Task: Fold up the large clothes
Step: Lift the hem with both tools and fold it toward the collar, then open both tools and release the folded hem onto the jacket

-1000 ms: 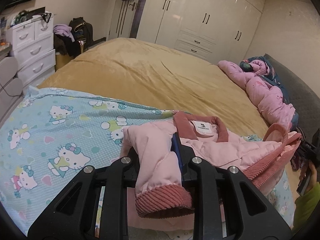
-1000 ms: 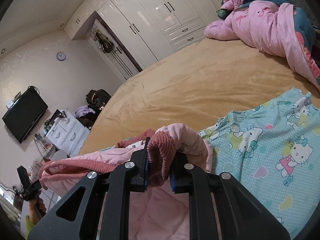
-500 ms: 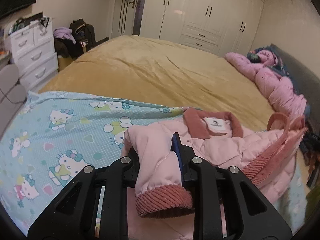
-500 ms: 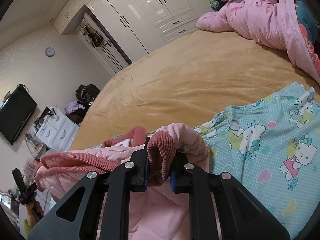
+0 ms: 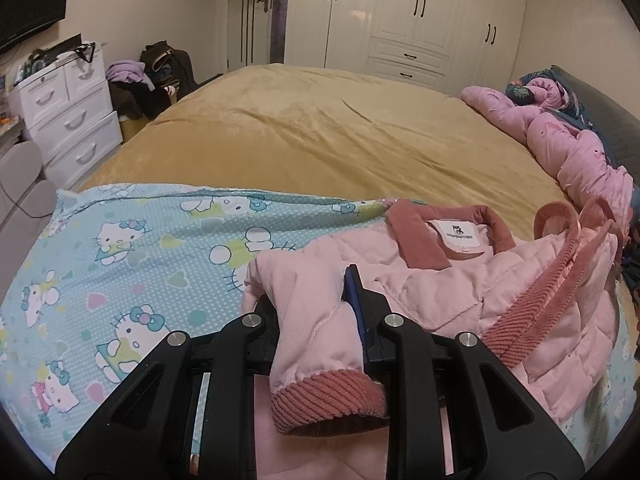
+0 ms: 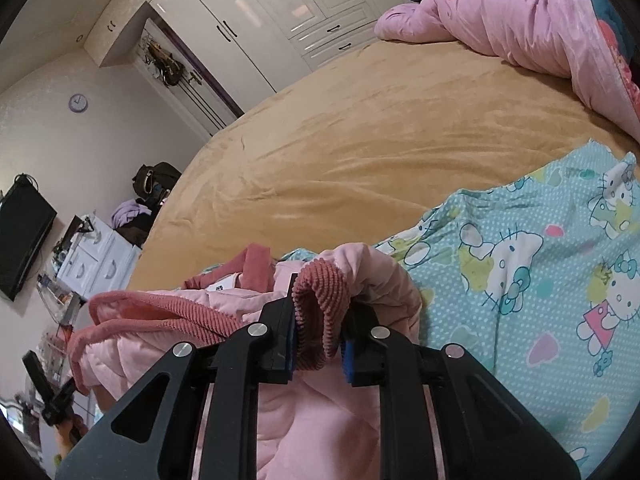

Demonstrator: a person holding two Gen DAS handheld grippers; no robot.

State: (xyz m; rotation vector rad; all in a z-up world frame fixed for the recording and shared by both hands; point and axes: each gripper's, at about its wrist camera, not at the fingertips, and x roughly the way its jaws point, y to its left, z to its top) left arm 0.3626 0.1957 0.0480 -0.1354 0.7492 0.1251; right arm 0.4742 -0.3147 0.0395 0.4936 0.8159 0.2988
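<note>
A pink quilted jacket point(image 5: 440, 292) with a darker corduroy collar and cuffs lies partly on a Hello Kitty sheet point(image 5: 120, 260), collar and label facing up. My left gripper point(image 5: 308, 292) is shut on one sleeve just above its ribbed cuff point(image 5: 328, 400), which hangs toward the camera. In the right wrist view my right gripper point(image 6: 320, 300) has the other ribbed cuff point(image 6: 318, 312) between its blue pads. Its jaws are opening slightly, with the cuff still touching them. The jacket body point(image 6: 320, 420) sags below this gripper.
The sheet point(image 6: 540, 280) covers the near part of a bed with a tan blanket point(image 5: 320, 140). A crumpled pink duvet point(image 5: 568, 152) lies along the bed's right side. White drawers point(image 5: 68, 112) and a clothes pile point(image 5: 132, 88) stand at the left, white wardrobes point(image 5: 420, 20) behind.
Both grippers have sunk toward the sheet and moved forward with the sleeves. The jacket's collar and body now rest flatter on the sheet. The right jaws stand a little wider.
</note>
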